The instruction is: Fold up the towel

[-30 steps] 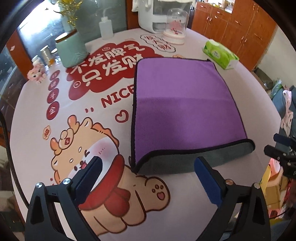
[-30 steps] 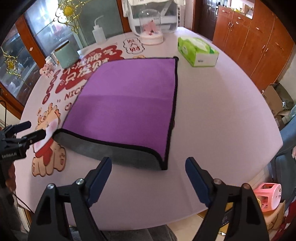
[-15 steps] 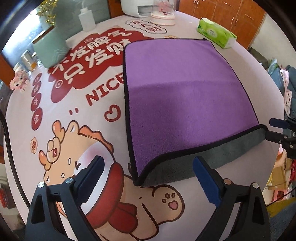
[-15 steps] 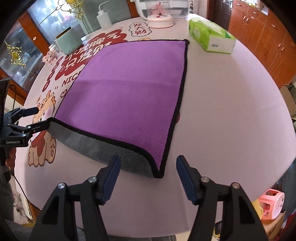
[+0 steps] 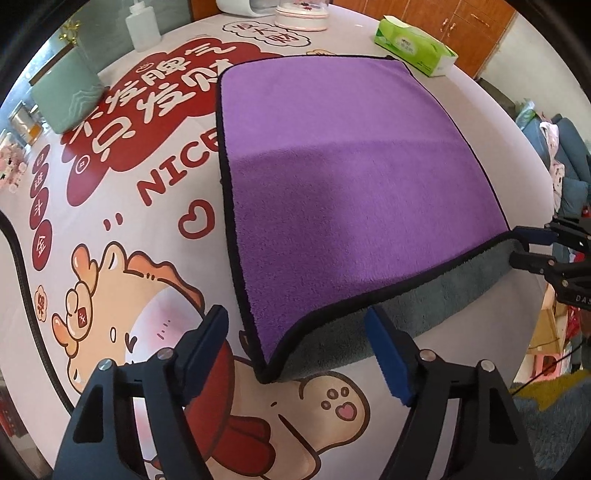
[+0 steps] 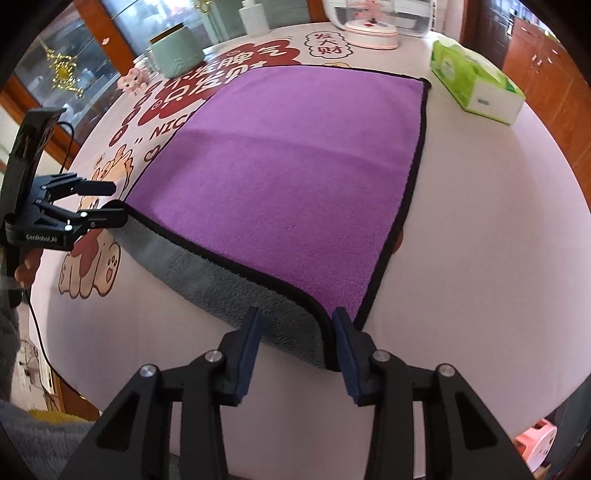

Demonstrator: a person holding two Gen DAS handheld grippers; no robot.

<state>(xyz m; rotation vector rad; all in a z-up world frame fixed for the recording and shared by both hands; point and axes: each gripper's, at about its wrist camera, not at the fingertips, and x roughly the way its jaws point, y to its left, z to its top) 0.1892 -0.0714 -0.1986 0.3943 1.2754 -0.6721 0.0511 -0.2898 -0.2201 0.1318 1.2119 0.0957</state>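
A purple towel [image 5: 343, 177] with a grey underside and black hem lies flat on the round table, its near edge curled up to show the grey side; it also shows in the right wrist view [image 6: 295, 166]. My left gripper [image 5: 295, 332] is open, its fingers straddling the towel's near left corner. My right gripper [image 6: 297, 325] is open, narrower, its fingers either side of the near right corner. Each gripper also shows in the other view: the right one [image 5: 532, 245], the left one [image 6: 110, 201], each at its own corner.
The table [image 6: 480, 240] has a cartoon-printed cloth. A green tissue box [image 6: 476, 85], a mint canister [image 5: 68, 98], a white squeeze bottle [image 5: 142, 27] and a glass dome [image 6: 371, 31] stand at the back. Wooden cabinets lie beyond.
Both grippers have moved forward and down to the towel's near corners. The right gripper's fingers have narrowed around its corner.
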